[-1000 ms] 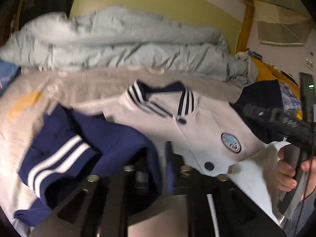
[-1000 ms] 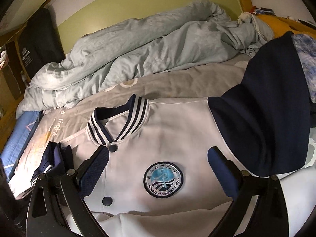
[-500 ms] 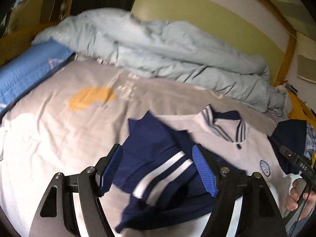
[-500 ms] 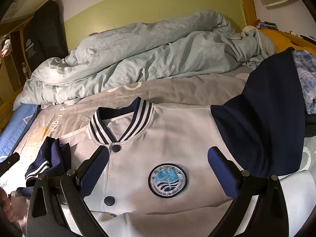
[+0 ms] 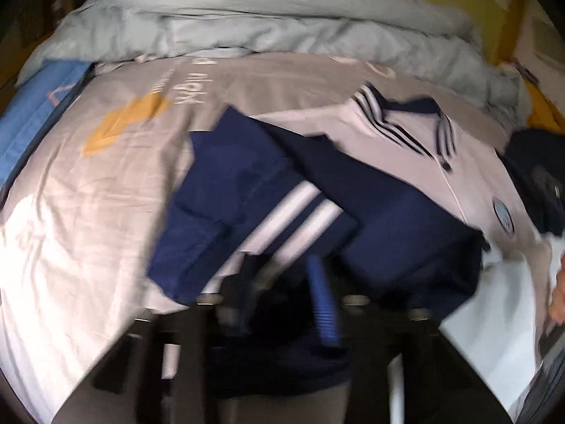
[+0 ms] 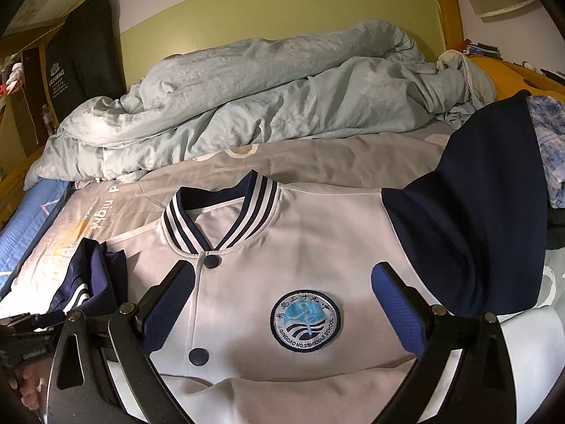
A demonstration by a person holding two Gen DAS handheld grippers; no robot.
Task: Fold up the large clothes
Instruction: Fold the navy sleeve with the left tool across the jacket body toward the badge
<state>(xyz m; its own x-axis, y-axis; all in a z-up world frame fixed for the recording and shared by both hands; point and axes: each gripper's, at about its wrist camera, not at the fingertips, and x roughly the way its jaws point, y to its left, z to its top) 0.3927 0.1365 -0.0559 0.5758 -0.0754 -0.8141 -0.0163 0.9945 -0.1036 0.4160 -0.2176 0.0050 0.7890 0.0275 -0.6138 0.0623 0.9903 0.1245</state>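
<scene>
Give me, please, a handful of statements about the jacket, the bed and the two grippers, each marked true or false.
1. The right gripper stands open over the white front of the jacket. True.
2. The round school badge lies between the right gripper's fingers. True.
3. The left gripper stands wide open above bare bedsheet. False: it is shut, with the navy striped sleeve at its tips, though blur hides whether the cloth is pinched.
4. The jacket's collar is plain red. False: it is navy with white stripes.
5. A crumpled pale duvet lies beyond the jacket. True.
</scene>
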